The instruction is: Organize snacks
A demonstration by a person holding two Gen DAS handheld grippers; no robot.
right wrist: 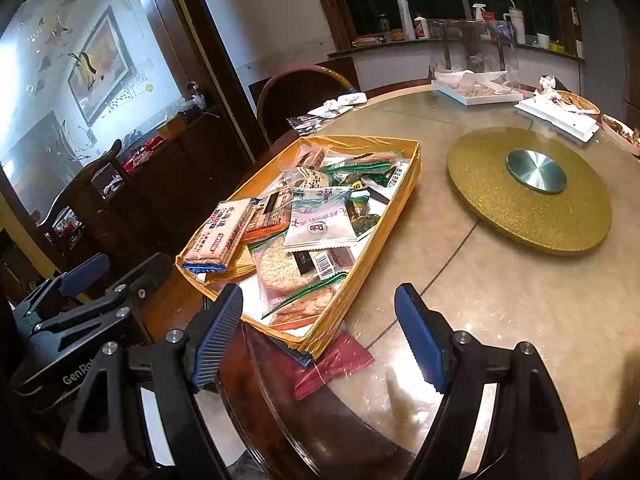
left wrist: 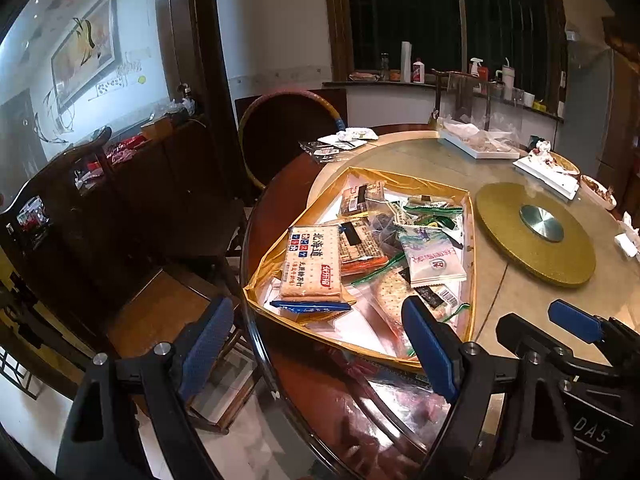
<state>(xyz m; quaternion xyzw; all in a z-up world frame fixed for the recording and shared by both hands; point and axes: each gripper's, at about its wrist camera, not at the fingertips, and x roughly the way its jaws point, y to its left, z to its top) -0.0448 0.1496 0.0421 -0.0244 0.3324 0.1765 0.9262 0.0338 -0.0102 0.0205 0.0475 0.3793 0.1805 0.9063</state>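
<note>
Two pairs of blue-padded tongs, left tongs (left wrist: 320, 344) and right tongs (right wrist: 320, 332), are spread wide and hold nothing, poised over the near edge of a round worktop (right wrist: 500, 300). Between them sits a yellow-walled tray (right wrist: 404, 200) heaped with wrapped snacks (right wrist: 320, 224). One red packet (right wrist: 336, 364) lies on the worktop, touching the tray's near corner.

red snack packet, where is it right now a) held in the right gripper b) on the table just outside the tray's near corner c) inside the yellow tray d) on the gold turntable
b: the red snack packet lies flat on the table, partly tucked under the near corner of the yellow tray, with the open right gripper empty above it.
</note>
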